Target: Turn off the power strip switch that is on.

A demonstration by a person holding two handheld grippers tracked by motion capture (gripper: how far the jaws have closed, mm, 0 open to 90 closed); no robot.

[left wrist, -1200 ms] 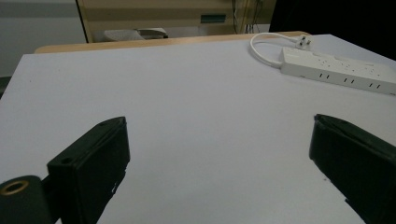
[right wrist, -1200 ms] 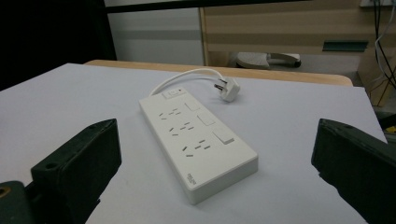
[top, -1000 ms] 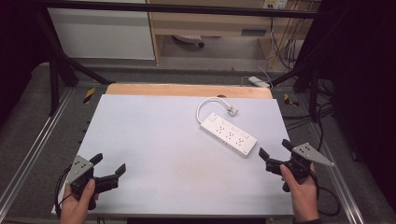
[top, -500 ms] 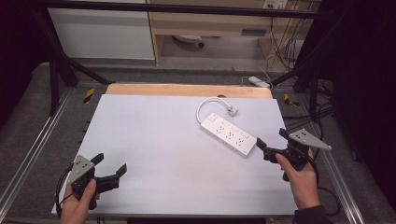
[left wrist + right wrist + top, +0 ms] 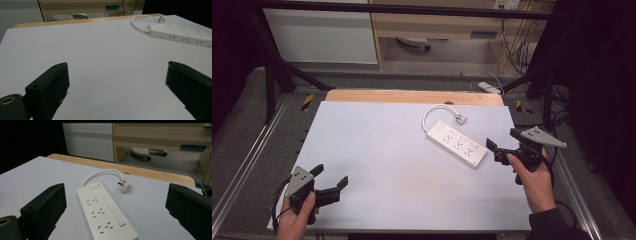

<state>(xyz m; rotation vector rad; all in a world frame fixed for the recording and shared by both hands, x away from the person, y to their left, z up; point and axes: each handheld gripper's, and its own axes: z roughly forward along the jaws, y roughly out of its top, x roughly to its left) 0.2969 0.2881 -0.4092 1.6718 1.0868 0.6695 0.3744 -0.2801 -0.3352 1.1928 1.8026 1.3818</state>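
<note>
one white power strip [image 5: 457,146] is seen lying flat on the pale table top [image 5: 377,150], toward the far right part of it. its near end is cut off at the bottom of the right gripper view, so the whole length is not shown there. three sets of socket holes and three small white switches are counted on the power strip in that view, plus one bigger switch with a red dot at the far end. one white cord [image 5: 100,173] is looped out from that far end, and one plug [image 5: 125,185] is found at the end of the cord, lying on the table beside the strip. the pins of the plug are too small to be counted.

two grippers are seen, one in each hand. the right gripper [image 5: 502,146] is held just beside the near end of the power strip, and its jaws are spread wide with nothing between them. whether the strip is touched cannot be told from the high view. the left gripper [image 5: 331,182] is held low over the near left corner of the table, well apart from the strip, with its jaws also spread wide and nothing held.
</note>
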